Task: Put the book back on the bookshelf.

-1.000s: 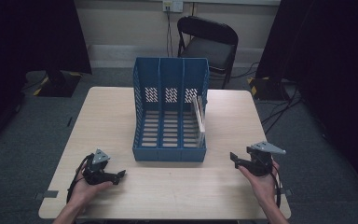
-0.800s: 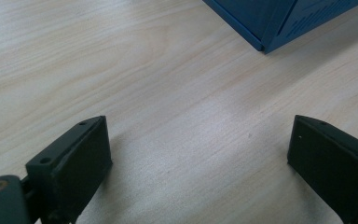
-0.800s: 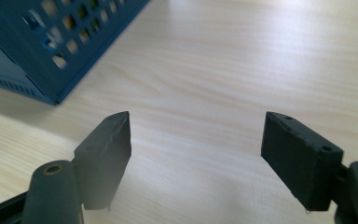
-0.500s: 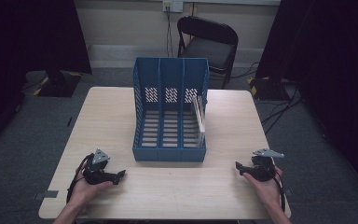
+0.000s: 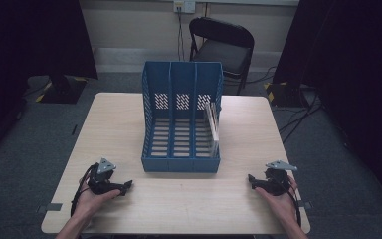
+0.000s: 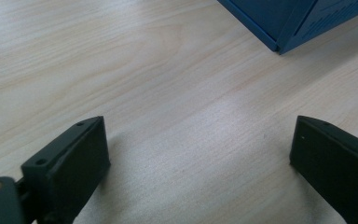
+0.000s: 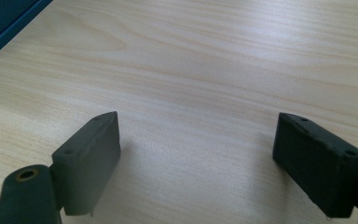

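Pale wood-grain table (image 6: 177,84) with a smooth, faint sheen beneath both claws. Ahead of them, a blue file rack (image 5: 181,124) of perforated matt plastic.

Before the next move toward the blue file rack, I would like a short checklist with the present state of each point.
1. Left gripper jaws open, nothing between them: ok.
2. Right gripper jaws open and empty, having just been opening: ok.
3. Blue file rack upright on the table: ok.
4. Flat item leaning in the rack's right compartment: ok; what it is, cannot tell.
5. Bare wood between both grippers and the rack: ok.
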A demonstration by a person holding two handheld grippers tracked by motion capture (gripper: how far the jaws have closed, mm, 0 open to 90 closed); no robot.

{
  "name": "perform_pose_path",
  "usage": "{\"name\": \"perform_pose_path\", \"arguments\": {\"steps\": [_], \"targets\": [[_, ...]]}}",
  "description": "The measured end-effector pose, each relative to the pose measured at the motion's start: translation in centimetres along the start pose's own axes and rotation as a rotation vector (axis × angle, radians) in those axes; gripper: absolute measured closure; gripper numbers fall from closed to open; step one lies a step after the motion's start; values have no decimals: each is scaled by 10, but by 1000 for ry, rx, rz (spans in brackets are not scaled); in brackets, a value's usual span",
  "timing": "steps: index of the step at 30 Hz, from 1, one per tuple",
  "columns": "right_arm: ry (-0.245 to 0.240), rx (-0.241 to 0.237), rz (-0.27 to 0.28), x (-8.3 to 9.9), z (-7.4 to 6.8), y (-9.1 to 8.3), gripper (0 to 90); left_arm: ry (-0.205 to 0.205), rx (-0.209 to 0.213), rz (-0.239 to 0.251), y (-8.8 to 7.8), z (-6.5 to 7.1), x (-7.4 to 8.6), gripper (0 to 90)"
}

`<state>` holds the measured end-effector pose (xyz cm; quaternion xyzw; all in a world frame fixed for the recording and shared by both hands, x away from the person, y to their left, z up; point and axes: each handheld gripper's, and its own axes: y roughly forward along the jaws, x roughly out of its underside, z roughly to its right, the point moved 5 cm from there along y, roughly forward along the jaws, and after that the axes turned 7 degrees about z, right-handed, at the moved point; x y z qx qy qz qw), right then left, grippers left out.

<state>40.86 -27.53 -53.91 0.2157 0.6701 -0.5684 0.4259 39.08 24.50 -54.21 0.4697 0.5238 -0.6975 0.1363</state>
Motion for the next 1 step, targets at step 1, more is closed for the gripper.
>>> {"name": "perform_pose_path", "arguments": {"steps": [1], "targets": [[5, 6, 0, 0, 0, 0, 135, -2, -2, -2, 1, 1, 0, 14]]}}
